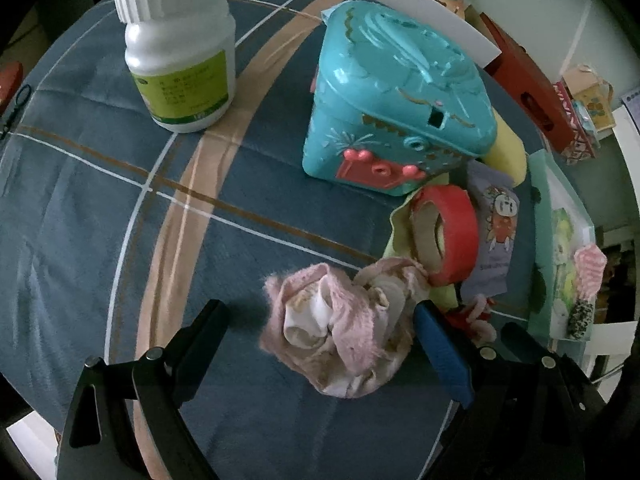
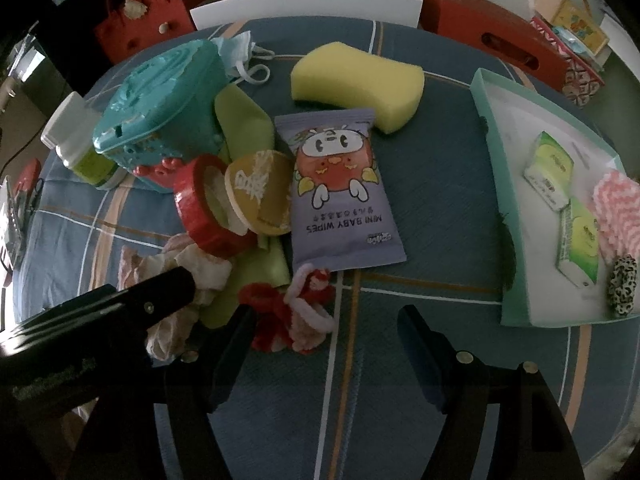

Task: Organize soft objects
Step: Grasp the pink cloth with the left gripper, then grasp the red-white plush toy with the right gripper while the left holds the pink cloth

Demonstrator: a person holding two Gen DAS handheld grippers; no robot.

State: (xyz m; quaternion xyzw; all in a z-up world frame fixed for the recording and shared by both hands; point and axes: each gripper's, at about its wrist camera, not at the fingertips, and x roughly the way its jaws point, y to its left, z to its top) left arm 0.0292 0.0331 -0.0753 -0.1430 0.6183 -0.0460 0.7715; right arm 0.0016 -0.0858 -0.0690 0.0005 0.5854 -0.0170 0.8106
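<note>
Black left tongs [image 1: 320, 344]: spread wide, straddling the pink sock [image 1: 340, 332] on the desk [image 1: 100, 208], gripping nothing; blue pad near the sock's right edge. Right tongs [image 2: 324, 328]: spread wide, empty, low over the desk, pipe-cleaner tangle [image 2: 296, 312] just beside its left finger. Beyond: red tape [image 2: 204, 208], wipes [image 2: 340, 196], sponge [image 2: 356, 80], teal case [image 1: 392, 96], bottle [image 1: 180, 48]. Tray [image 2: 496, 152] at right already holds soft items. Step judged: grasping the sock. Next: closing squarely, lifting, carrying to the tray.
</note>
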